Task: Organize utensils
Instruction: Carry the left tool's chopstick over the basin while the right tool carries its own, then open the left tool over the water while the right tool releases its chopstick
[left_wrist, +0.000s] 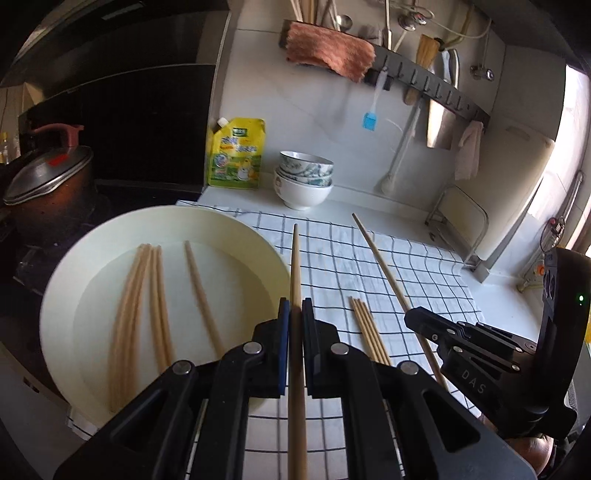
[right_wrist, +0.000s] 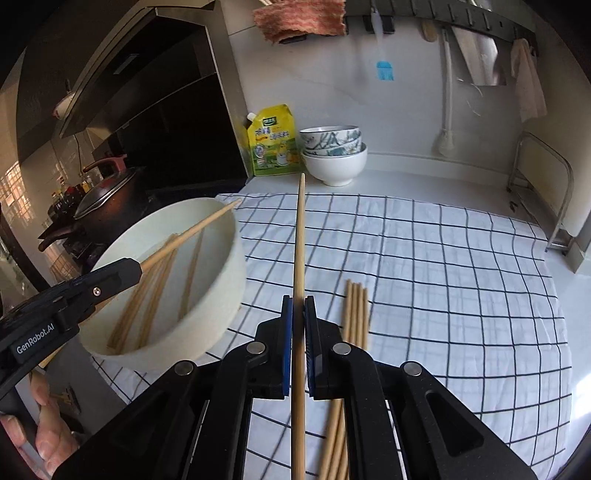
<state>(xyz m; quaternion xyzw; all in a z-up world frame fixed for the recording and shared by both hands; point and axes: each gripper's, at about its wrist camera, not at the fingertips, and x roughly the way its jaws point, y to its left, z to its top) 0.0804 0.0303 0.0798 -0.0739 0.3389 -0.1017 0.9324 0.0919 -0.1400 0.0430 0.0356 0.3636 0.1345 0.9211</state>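
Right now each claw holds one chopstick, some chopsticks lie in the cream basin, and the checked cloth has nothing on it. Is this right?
Not fully. The checked cloth is not bare: a small bundle of chopsticks lies on it, as the right wrist view shows. The rest holds: the left claw and the right claw each grip one chopstick, and more lie in the cream basin.

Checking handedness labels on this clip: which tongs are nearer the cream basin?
Left. The left tongs hang at the cream basin, over its rim, gripping a chopstick. The right tongs are beyond it, above the checked cloth.
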